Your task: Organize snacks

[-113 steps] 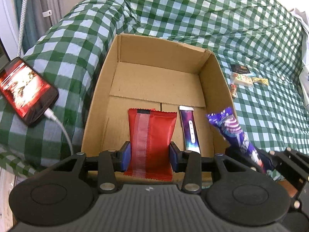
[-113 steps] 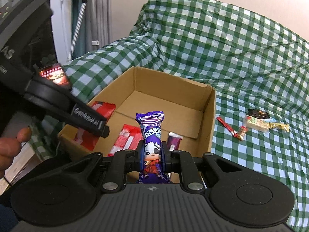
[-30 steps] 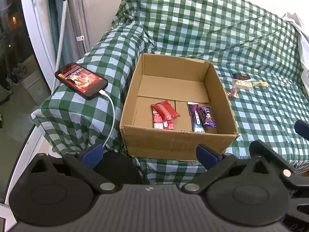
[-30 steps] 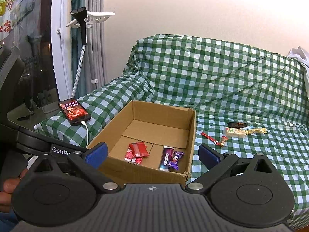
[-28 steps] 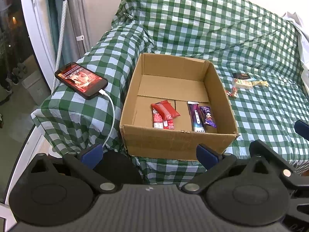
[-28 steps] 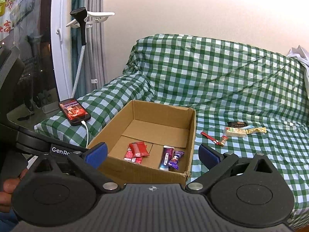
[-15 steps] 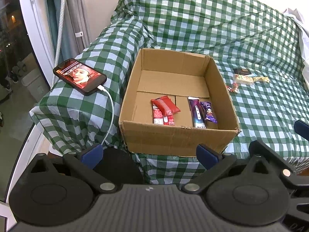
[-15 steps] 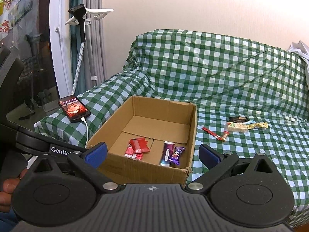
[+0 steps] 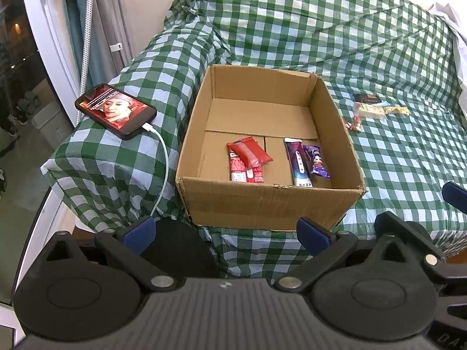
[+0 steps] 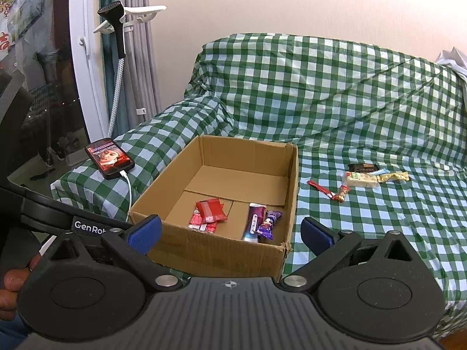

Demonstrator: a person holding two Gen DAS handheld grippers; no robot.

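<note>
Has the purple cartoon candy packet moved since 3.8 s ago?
Yes. It was clamped in the right tool above the cardboard box; now the purple cartoon candy packet lies on the box floor, beside the purple bar.

We record a sofa under a green-checked cover (image 9: 292, 29). Directly on its seat: an open cardboard box (image 9: 268, 204) and, well apart to the right, a cluster of loose snack wrappers (image 10: 362, 179). A charging phone (image 9: 115, 110) lies on the armrest.
</note>
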